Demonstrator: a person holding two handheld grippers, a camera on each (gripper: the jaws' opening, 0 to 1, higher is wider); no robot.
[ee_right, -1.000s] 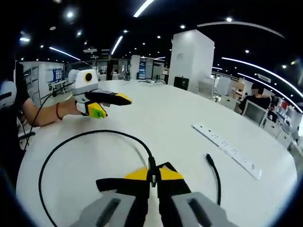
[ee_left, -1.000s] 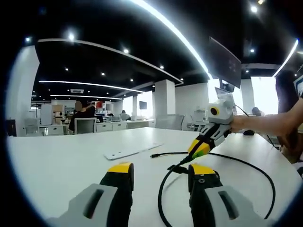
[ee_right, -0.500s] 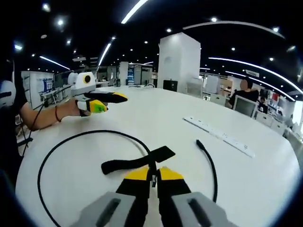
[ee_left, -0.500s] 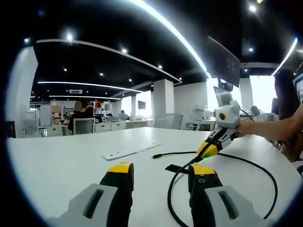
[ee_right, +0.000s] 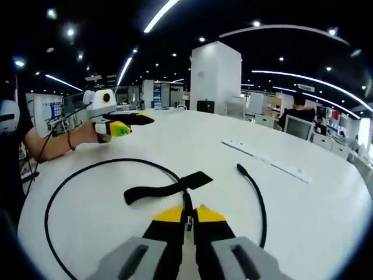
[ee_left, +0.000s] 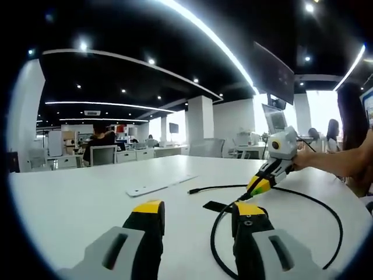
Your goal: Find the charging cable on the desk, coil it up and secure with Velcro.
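Clearly the right claw is pinched on the cable, its yellow tips pressed together on the black cord just behind the Velcro strap. Gripping there looks meant to lift the strap end off the worktop, so the loop can be gathered toward it. Ahead of this claw the cable sweeps out in one wide loop to its left, and the plug end lies ahead to its right. The left claw hangs spread and empty over the worktop, with the cable just beside its right jaw, probably waiting to take up slack. Beyond the plug lies a white power strip. Around them is a broad white worktop in an open office with dark ceiling, light strips, white columns and seated people far off.
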